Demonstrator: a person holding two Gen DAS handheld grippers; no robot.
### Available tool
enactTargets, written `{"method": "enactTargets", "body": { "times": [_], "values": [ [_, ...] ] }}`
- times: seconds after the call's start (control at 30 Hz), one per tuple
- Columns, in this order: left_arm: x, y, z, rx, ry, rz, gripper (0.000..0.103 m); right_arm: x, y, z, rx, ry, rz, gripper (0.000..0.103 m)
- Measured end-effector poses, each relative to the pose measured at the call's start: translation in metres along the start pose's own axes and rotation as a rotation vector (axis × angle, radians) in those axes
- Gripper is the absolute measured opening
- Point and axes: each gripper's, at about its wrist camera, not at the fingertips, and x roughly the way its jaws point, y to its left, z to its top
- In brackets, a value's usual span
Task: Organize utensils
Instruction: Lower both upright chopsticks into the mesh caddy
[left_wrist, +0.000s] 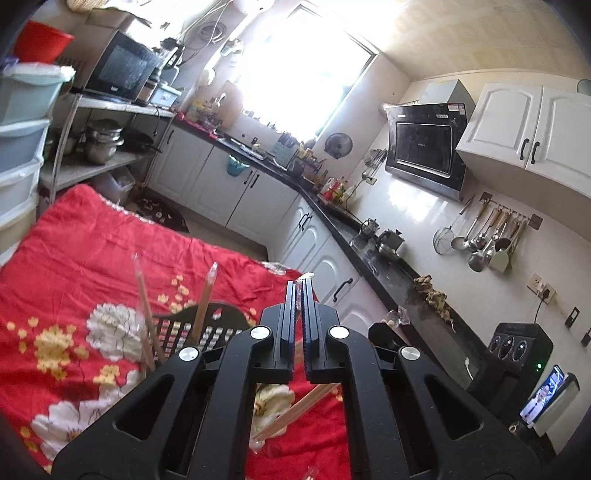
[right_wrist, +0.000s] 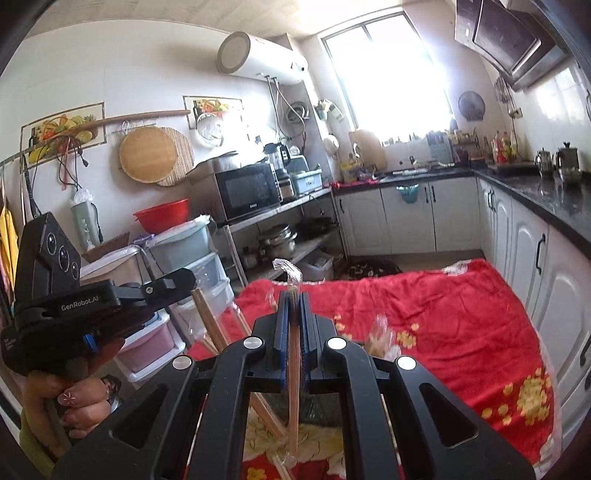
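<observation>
Chopsticks (right_wrist: 293, 369) – beside black basket (left_wrist: 207, 325)

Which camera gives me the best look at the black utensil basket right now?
The left wrist view. There the black utensil basket shows its slotted wall and rim on the red floral cloth, with wrapped chopsticks standing in it. In the right wrist view only a dark patch shows beneath the right gripper, too hidden to identify.

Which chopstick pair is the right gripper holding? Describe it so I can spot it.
Over the red floral cloth, the right gripper is shut on wrapped chopsticks. Unlike the loose pairs leaning to its left, this one runs straight between the jaws, its clear wrapper curling above them.
</observation>
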Motion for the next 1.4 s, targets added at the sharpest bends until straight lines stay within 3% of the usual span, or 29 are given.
{"method": "enactTargets", "body": {
  "times": [0.2,0.43,0.7,1.03,1.4],
  "values": [
    [0.003,-0.01,0.02,0.033,-0.03,0.001,0.001,-0.002,0.0,0.018,-0.016,-0.084,0.017,0.006],
    [0.003,-0.018,0.04,0.077,-0.098,0.027,0.001,0.005,-0.005,0.031,-0.047,-0.166,-0.029,0.006],
    [0.012,-0.006,0.033,0.095,-0.135,0.042,0.001,0.017,-0.02,0.022,-0.065,-0.203,-0.073,0.006],
    [0.026,0.008,0.015,0.114,-0.171,0.01,0.001,0.034,-0.031,0.006,-0.066,-0.195,-0.121,0.006],
    [0.038,0.022,-0.004,0.105,-0.121,0.009,0.001,0.048,-0.033,-0.011,-0.036,-0.14,-0.124,0.006]
  ]
}}
